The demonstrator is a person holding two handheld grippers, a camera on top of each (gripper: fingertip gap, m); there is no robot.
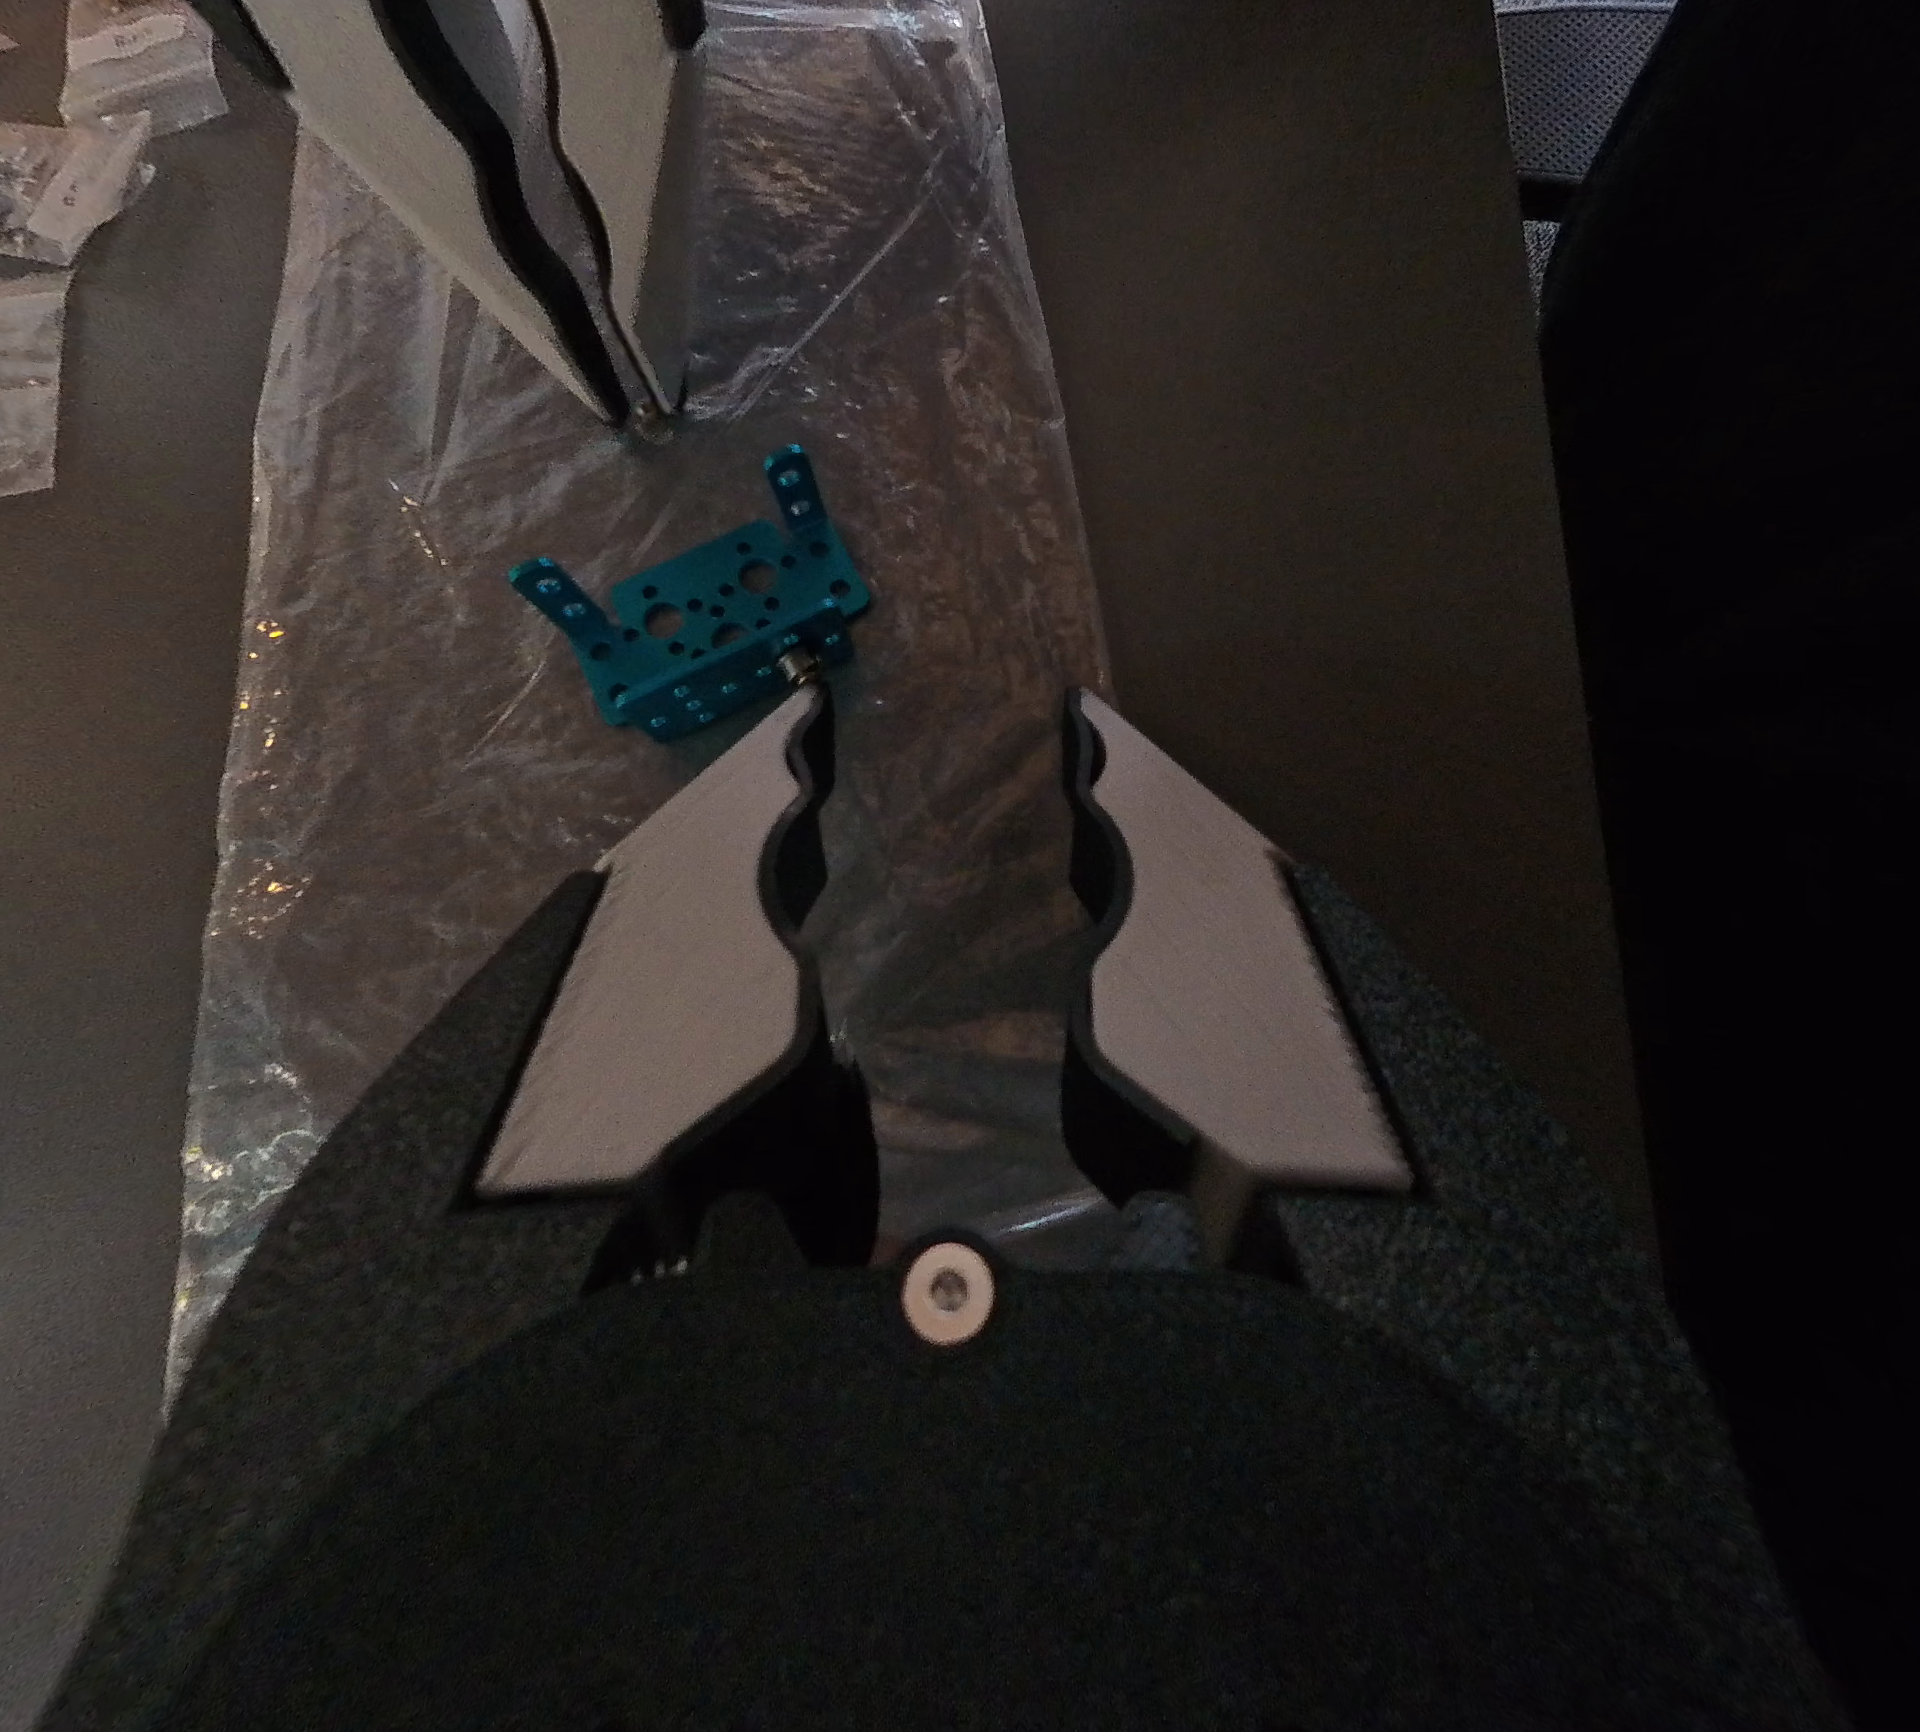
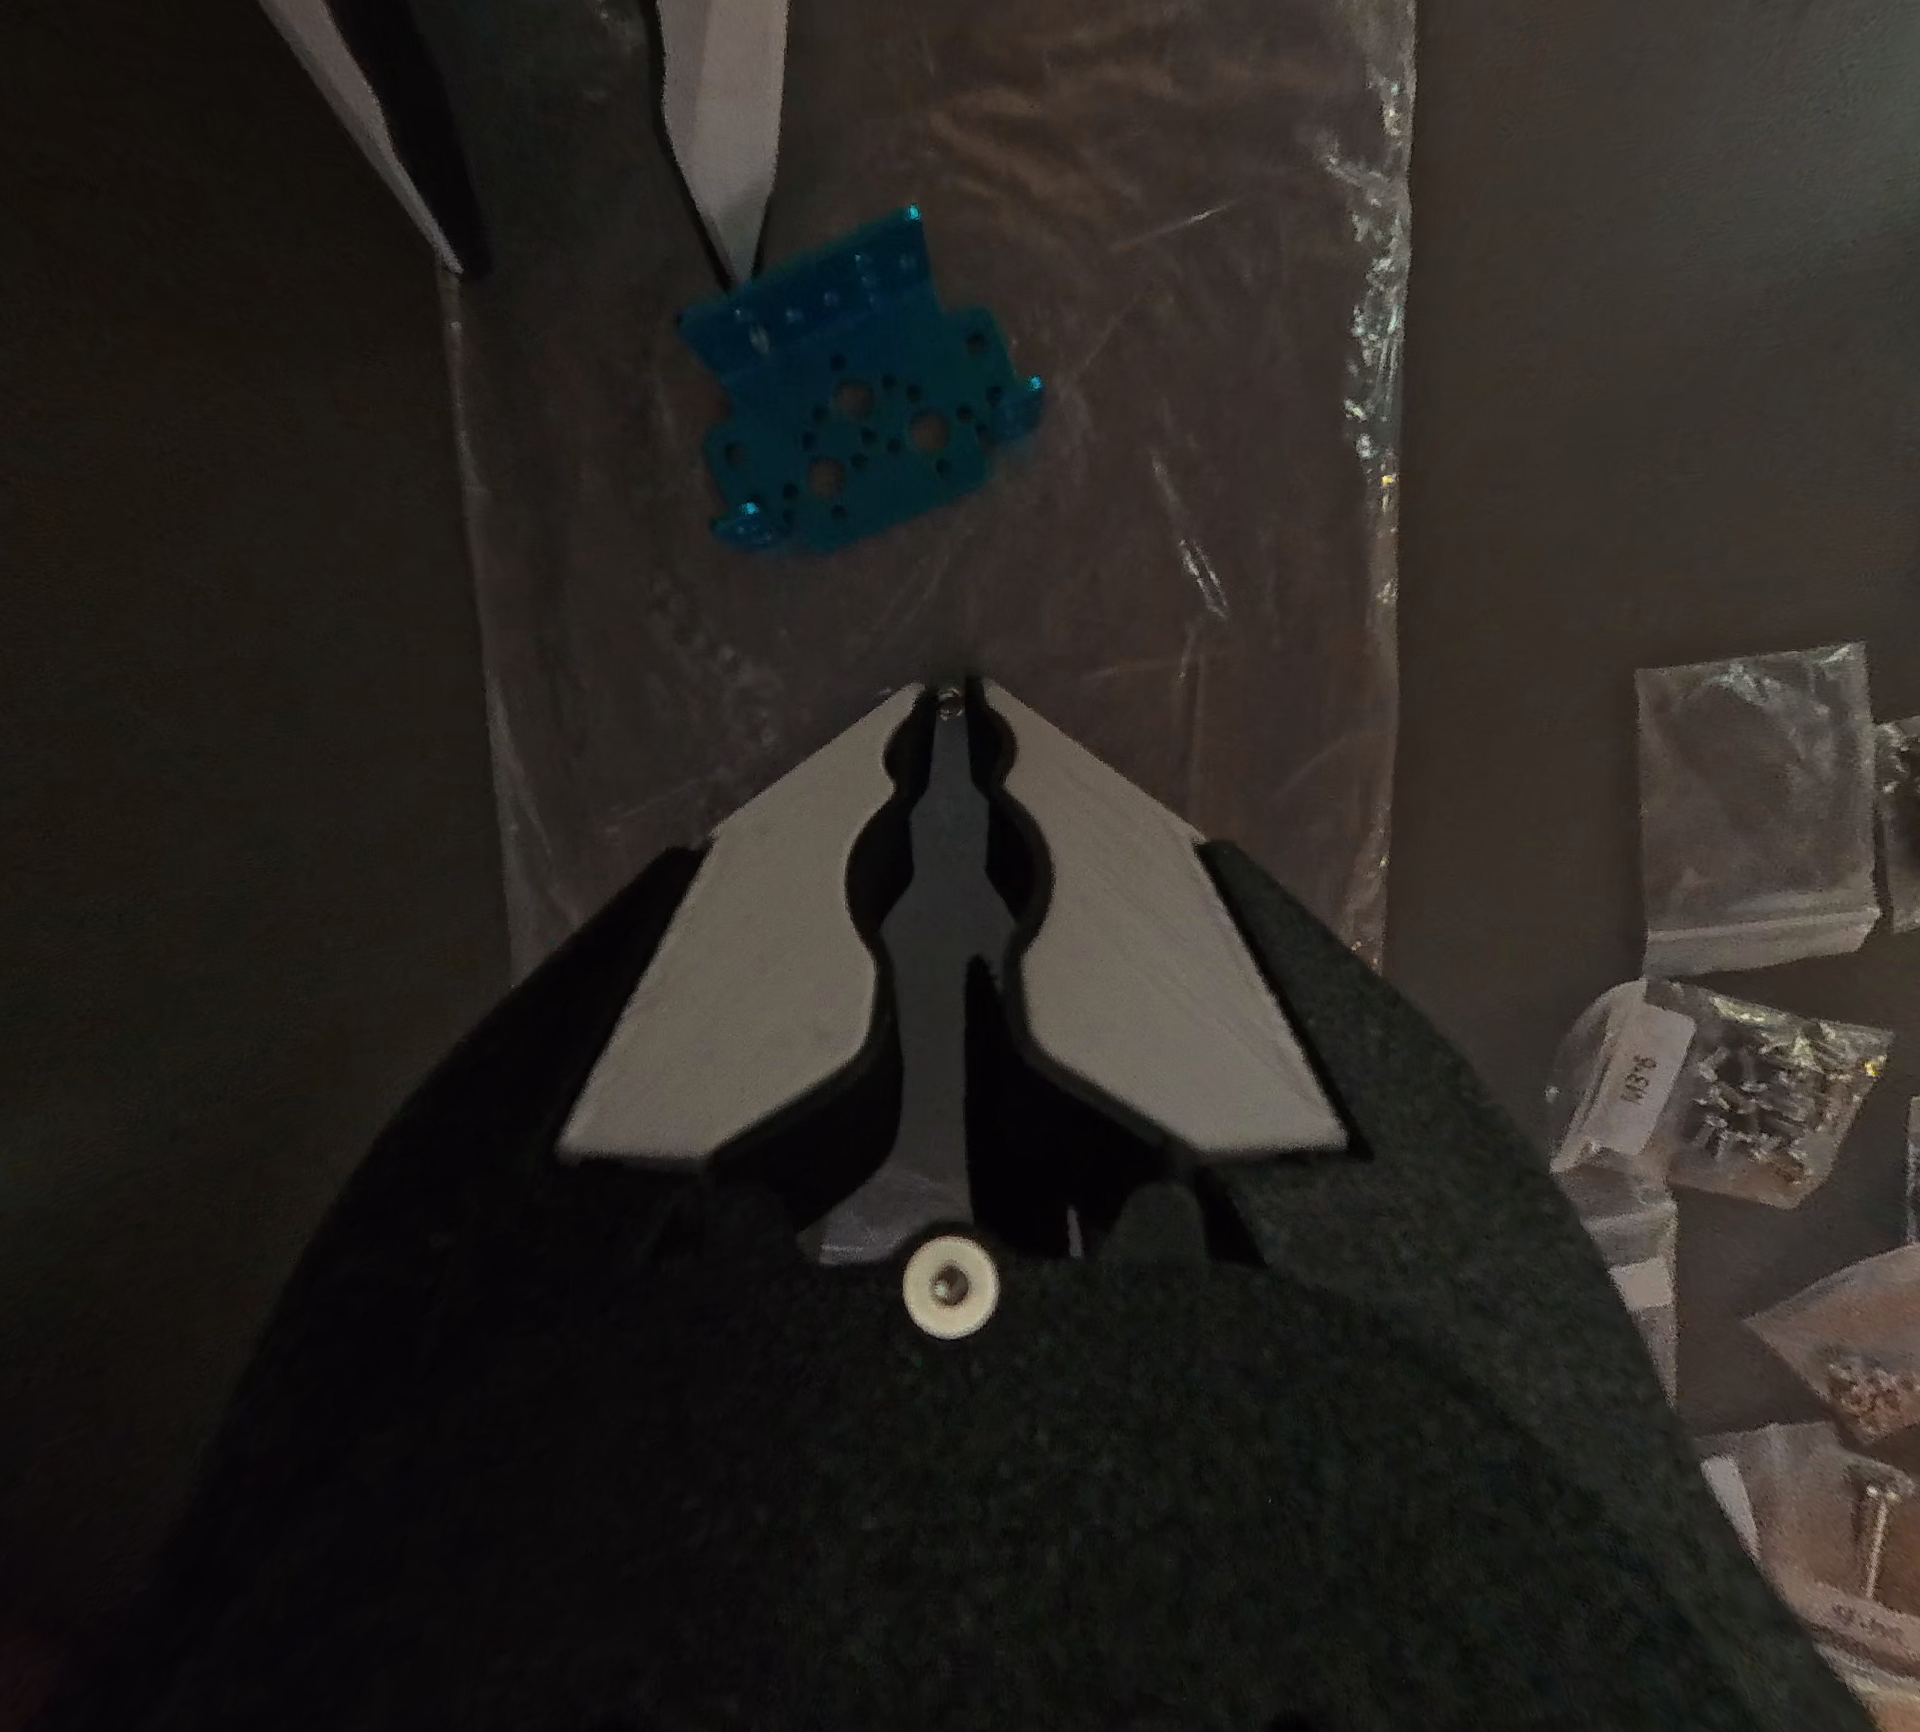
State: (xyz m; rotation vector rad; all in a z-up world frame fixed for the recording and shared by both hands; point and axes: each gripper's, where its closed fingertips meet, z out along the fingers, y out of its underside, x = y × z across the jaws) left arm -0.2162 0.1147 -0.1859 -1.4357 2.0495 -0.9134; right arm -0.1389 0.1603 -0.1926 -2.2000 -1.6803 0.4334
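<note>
A blue metal bracket with many holes lies on a clear plastic bag on the dark table. A small silver stud sticks out of its near edge. My left gripper is open and empty, and its left fingertip is right at that stud. My right gripper comes in from above, shut on a small silver screw, its tips just behind the bracket. In the right wrist view, the right gripper pinches the screw short of the bracket. The open left gripper is beyond it.
Several small clear bags of screws and hardware lie on the table beside the plastic bag; they also show in the left wrist view. The table edge and a dark mesh chair are on the right of the left wrist view. One gripper's finger ends stand about 10 cm off the other's.
</note>
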